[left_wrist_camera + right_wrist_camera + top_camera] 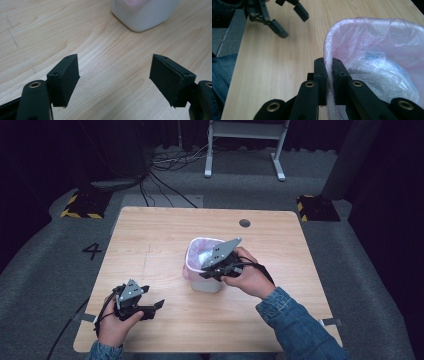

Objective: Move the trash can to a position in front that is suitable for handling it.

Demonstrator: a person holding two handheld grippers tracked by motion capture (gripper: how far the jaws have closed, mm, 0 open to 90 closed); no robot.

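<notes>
A small white bin [205, 284] lined with a pink plastic bag [200, 251] stands in the middle of the wooden table [165, 232]. My right gripper [212, 270] is at the bin's near rim, shut on the bag's edge; in the right gripper view its jaws clamp the bag liner [372, 47] at the rim, right gripper [329, 65]. My left gripper [152, 297] rests low at the table's front left, open with nothing between its fingers [66, 77]. The bin's white base [143, 15] lies ahead of it, and the left gripper [290, 18] shows far off.
A cable hole [244, 223] sits near the table's far edge. Grey carpet surrounds the table, with a white frame stand [245, 145] and cables [165, 175] behind it. Bare wood lies left of the bin.
</notes>
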